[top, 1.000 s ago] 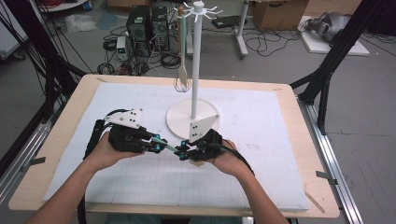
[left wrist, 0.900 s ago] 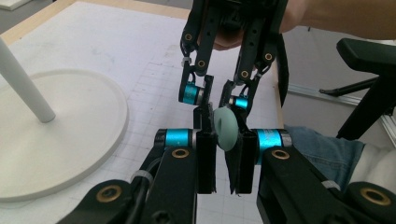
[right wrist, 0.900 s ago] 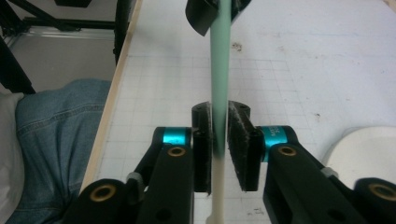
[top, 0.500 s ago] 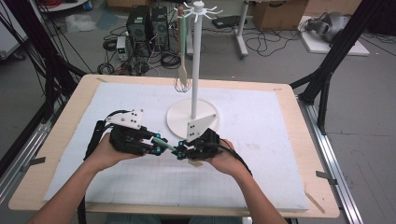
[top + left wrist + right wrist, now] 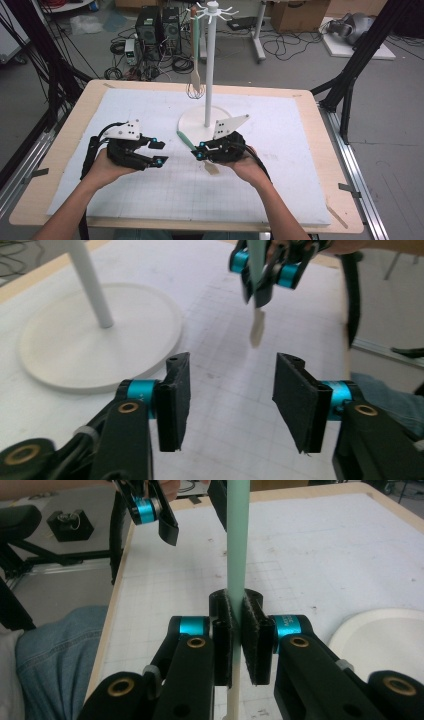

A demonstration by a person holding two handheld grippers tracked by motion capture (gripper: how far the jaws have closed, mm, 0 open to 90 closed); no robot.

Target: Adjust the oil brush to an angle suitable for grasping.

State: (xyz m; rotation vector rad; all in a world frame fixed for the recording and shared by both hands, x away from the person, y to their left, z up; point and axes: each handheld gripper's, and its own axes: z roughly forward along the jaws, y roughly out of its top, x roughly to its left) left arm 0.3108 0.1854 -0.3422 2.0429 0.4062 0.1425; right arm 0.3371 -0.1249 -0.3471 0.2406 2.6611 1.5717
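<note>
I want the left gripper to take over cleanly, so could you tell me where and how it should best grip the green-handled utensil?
Probably the free mint-green handle beyond the right gripper, which is clamped near its pale end. The handle is slim and straight, so the left gripper, jaws open with nothing between them, could come from its own side across its width.

Left gripper (image 5: 159,152) let go: its jaws have just been opening and now stand apart with nothing between them. It has backed off to the left and dropped a bit, so there's now a gap to the right gripper (image 5: 199,151); a second ago the two were nearly tip to tip. Green-handled utensil (image 5: 237,545) now hangs on the right gripper's pinch alone; looks slightly re-angled, hard to say.
</note>
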